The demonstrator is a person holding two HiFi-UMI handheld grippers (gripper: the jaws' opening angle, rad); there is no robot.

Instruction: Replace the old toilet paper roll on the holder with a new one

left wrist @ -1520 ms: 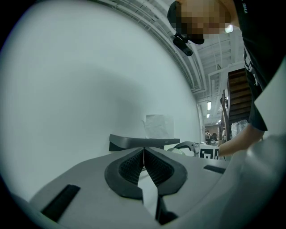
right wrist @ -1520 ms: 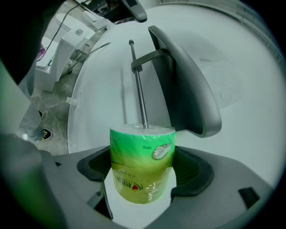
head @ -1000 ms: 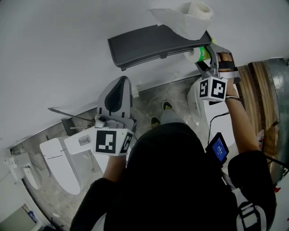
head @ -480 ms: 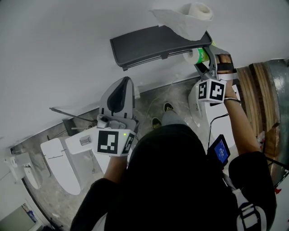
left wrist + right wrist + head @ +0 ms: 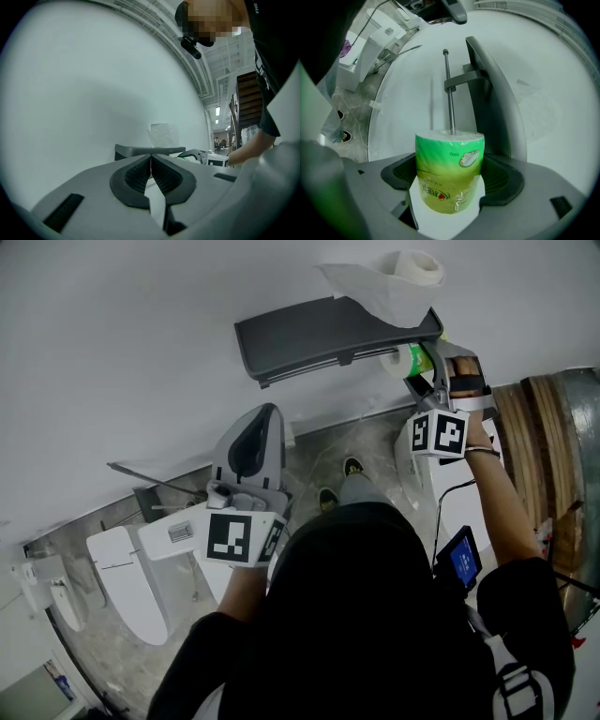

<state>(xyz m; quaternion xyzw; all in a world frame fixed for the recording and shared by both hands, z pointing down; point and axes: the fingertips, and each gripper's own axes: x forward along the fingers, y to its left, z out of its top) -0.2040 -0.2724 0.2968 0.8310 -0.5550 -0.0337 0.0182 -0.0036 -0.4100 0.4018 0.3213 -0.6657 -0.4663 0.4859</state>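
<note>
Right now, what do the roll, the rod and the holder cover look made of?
Roll: paper under glossy green plastic film, going by the wrinkles and glare.
Rod: probably metal; thin, grey, with a slight sheen.
Cover: likely moulded plastic; dark grey, matte, smoothly curved.

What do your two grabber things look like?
The left hand-held gripper and right hand-held gripper are grey plastic with black ribbed pads, each carrying a white cube of black square markers. The person wears a black short-sleeved top.

Gripper clamps green-wrapped roll at rod tip.
</note>
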